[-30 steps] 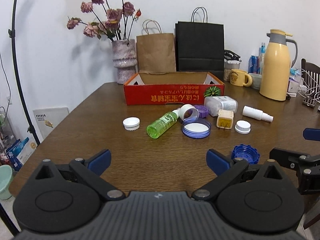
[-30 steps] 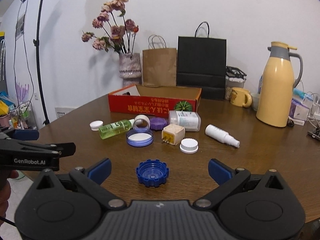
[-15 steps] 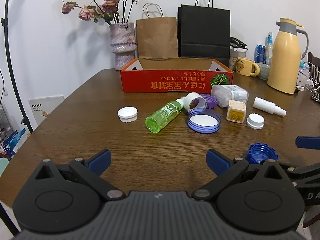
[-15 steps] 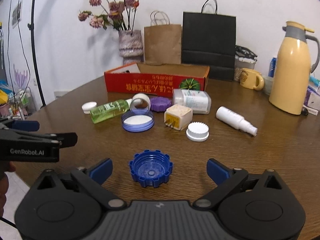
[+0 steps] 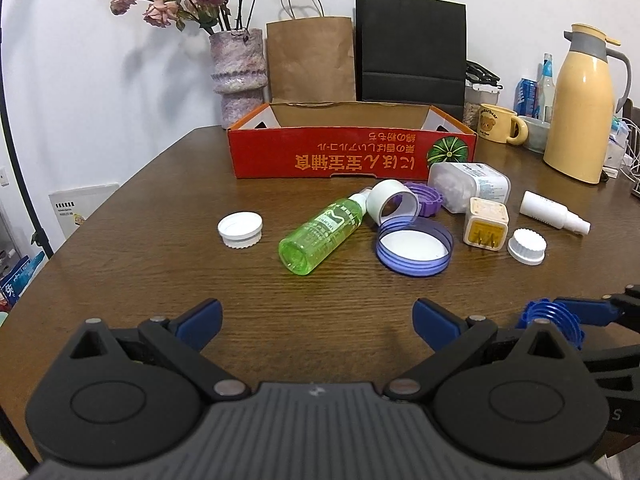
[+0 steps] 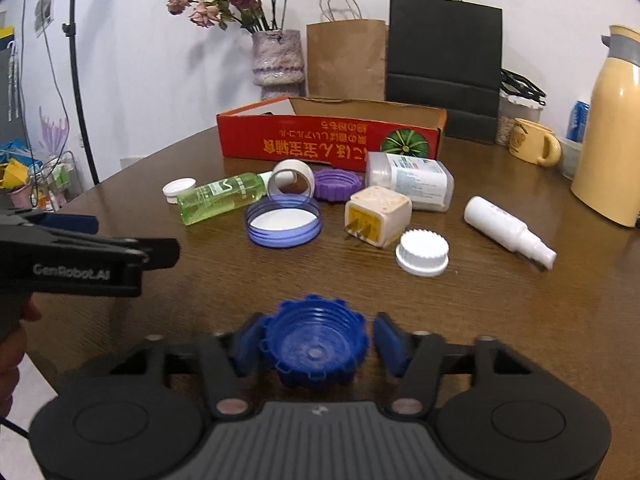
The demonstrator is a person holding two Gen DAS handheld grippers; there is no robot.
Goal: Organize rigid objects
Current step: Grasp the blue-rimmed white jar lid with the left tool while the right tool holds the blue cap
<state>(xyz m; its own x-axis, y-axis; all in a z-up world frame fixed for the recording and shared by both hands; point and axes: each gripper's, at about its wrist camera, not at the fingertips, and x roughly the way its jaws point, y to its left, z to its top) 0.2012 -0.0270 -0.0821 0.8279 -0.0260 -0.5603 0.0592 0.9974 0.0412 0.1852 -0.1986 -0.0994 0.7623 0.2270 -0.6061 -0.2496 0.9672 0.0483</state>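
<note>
A blue ridged cap lies open side up on the table between the fingers of my right gripper. The jaws have narrowed around it: the left pad touches or nearly touches it, the right pad stands a small gap away. The cap also shows in the left wrist view. My left gripper is open and empty above bare table. Ahead lie a green bottle, a white cap, a purple-rimmed lid, a white ring, a plug adapter and a red cardboard box.
A white spray bottle, a ridged white cap, a purple cap and a clear tub lie to the right. A yellow thermos, a mug, paper bags and a flower vase stand at the back.
My right gripper moved forward over the blue cap and its jaws narrowed around it. My left gripper drifted forward, bringing the objects closer in its view.
</note>
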